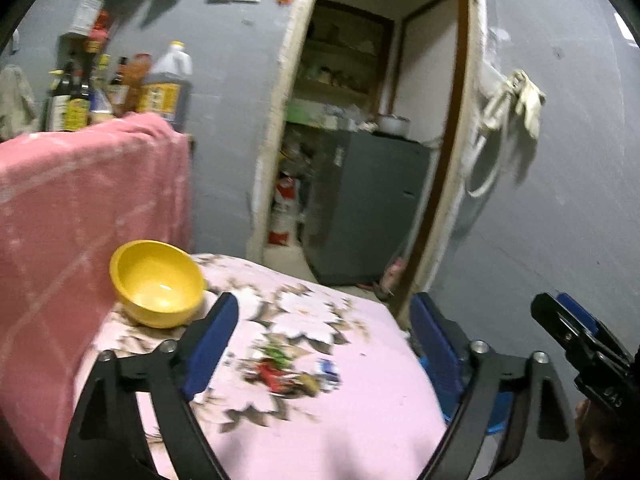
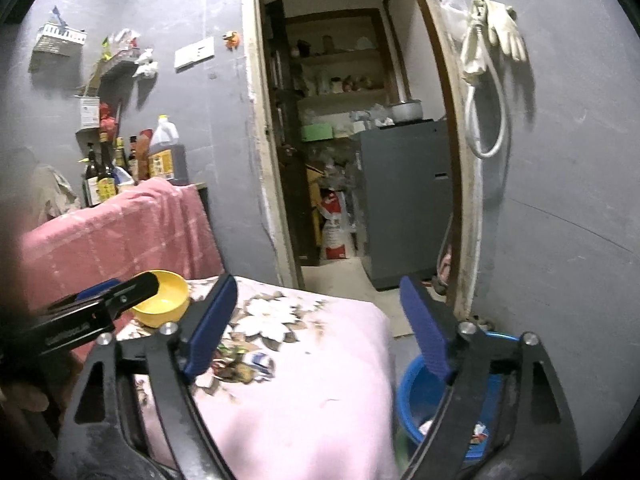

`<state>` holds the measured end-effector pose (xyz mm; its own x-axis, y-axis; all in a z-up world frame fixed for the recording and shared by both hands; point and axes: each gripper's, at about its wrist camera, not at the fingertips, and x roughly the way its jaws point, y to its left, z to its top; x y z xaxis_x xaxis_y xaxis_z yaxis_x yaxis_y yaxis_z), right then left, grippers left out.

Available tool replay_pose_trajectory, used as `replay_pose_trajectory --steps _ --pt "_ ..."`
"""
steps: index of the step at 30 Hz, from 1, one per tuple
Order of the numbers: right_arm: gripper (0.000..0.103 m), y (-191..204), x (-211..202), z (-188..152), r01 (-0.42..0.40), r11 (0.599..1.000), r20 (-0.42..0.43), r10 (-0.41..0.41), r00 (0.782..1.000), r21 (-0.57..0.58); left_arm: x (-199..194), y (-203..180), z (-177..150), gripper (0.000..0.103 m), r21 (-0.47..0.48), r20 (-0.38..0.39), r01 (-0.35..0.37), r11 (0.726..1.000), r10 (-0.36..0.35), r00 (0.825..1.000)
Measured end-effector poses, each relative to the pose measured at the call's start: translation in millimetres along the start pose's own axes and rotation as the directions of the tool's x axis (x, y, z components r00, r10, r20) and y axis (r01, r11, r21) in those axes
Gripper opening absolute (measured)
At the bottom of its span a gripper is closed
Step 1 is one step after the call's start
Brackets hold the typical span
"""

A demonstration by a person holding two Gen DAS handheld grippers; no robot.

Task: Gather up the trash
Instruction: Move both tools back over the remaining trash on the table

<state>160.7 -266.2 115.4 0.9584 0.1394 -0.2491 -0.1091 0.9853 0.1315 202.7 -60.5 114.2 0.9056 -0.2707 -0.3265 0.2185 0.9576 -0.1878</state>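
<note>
A small pile of wrappers and scraps lies on a table under a pink floral cloth. My left gripper is open above the pile, its blue pads wide apart with nothing between them. My right gripper is also open and empty, over the table's right edge. Below that edge stands a blue bucket with a few scraps inside. Each gripper shows in the other's view: the right gripper at the far right, the left gripper at the left, in front of the bowl.
A yellow bowl sits at the table's far left corner. A pink towel drapes a higher surface on the left, with sauce bottles behind it. Ahead is a doorway with a grey cabinet. Gloves hang on the wall.
</note>
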Motion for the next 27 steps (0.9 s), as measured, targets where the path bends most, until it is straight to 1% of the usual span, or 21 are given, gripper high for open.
replay_pose_trajectory --steps 1,3,6,12,16,21,27 --pt "0.085 5 0 0 -0.006 1.000 0.006 0.006 1.000 -0.001 -4 6 0 0.092 -0.004 0.014 -0.014 1.000 0.014 1.000" --pt "0.090 14 0 -1 -0.015 1.000 0.020 0.015 1.000 -0.005 -14 18 -1 0.098 -0.010 0.041 -0.047 0.999 0.048 0.998" --pt "0.095 26 0 -3 -0.036 0.999 0.045 0.037 0.998 -0.017 -26 32 -5 0.099 -0.013 0.077 -0.073 0.997 0.073 0.994" --pt "0.095 55 3 -10 -0.073 0.994 0.088 0.080 0.993 -0.076 -41 56 -13 0.100 -0.006 0.120 -0.133 0.991 0.133 0.984" --pt "0.095 67 8 -15 -0.093 0.990 0.098 0.103 0.990 -0.104 -45 67 -18 0.100 0.010 0.145 -0.170 0.985 0.167 0.975" --pt "0.095 77 24 -25 -0.109 0.984 0.075 0.121 0.990 -0.143 -39 77 -26 0.100 0.024 0.143 -0.200 0.980 0.194 0.970" --pt "0.095 76 50 -41 -0.124 0.980 0.016 0.128 0.992 -0.153 -17 86 -36 0.100 0.037 0.103 -0.216 0.976 0.211 0.972"
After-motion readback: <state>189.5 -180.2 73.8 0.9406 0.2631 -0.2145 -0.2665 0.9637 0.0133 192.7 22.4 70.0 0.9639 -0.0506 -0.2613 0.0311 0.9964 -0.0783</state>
